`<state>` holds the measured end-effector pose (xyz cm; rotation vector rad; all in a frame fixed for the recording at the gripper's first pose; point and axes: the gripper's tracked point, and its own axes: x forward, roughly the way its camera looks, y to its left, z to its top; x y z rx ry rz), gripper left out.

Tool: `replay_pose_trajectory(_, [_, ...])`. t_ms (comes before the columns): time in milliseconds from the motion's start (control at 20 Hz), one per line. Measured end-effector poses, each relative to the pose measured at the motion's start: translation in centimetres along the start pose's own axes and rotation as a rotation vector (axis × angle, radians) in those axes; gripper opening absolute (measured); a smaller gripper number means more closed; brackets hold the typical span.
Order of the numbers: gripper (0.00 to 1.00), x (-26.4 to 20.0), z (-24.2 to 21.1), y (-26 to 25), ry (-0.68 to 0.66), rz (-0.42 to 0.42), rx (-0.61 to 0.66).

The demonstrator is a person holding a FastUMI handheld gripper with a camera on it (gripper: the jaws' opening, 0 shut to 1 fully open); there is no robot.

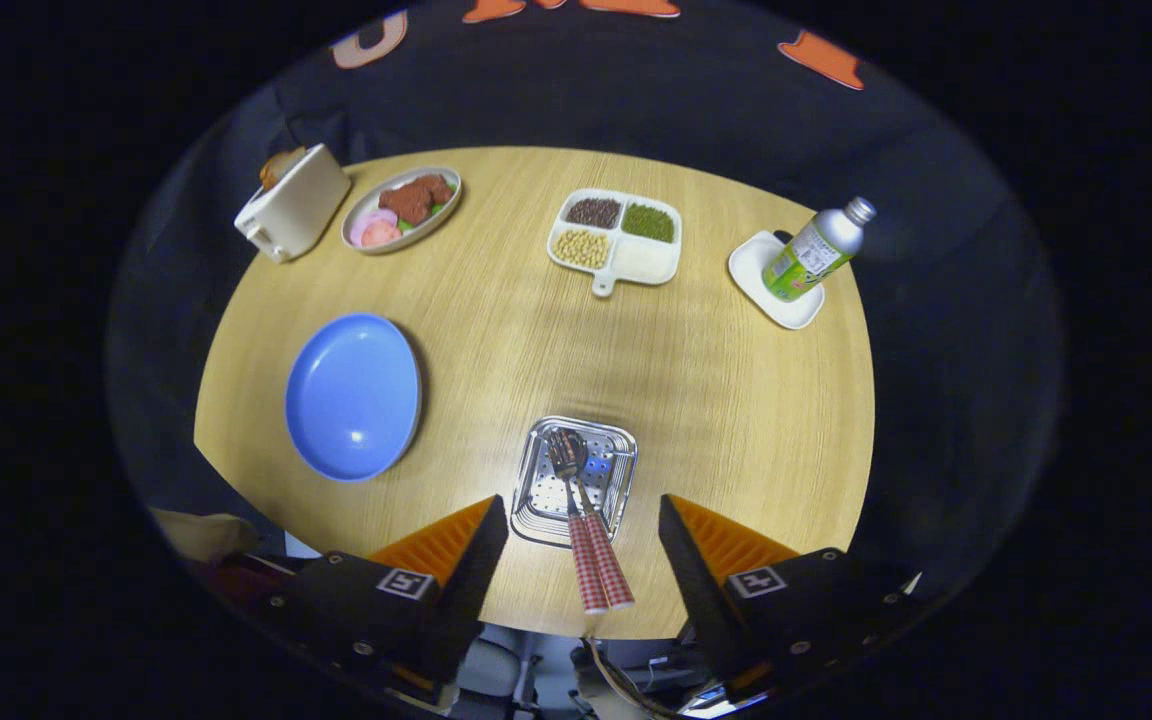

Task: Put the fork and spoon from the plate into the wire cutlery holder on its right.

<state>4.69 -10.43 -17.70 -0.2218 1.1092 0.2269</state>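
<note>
The fork (566, 470) and spoon (584, 480) stand side by side in the metal cutlery holder (611, 495), heads down inside it, their red-checked handles (598, 570) leaning out toward me. The holder sits near the table's front edge, to the right of the blue plate (353, 395), which lies bare. My gripper (584, 520) is open above the holder, one finger on each side of the handles, touching neither.
On the round wooden table's (716, 400) far side stand a toaster (294, 203), an oval dish of food (402, 208), a divided tray of beans (617, 236) and a bottle (818, 250) on a small white dish (766, 290).
</note>
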Motion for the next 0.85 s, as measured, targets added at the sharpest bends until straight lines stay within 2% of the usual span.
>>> replay_pose_trajectory(50, [0.98, -1.1, 0.5, 0.0, -0.055, 0.011, 0.027])
replay_pose_trajectory(100, [1.00, -2.3, 1.0, -0.2, -0.112, 0.025, 0.055])
replay_pose_trajectory(250, [1.00, -5.6, 3.0, -0.8, -0.303, 0.039, 0.146])
replay_pose_trajectory(450, [1.00, -10.9, 6.1, -2.6, -0.603, 0.005, 0.295])
replay_pose_trajectory(600, [0.99, -14.3, 7.0, -4.2, -0.773, -0.011, 0.394])
replay_pose_trajectory(850, [0.99, -17.3, 5.7, -5.1, -0.922, -0.080, 0.378])
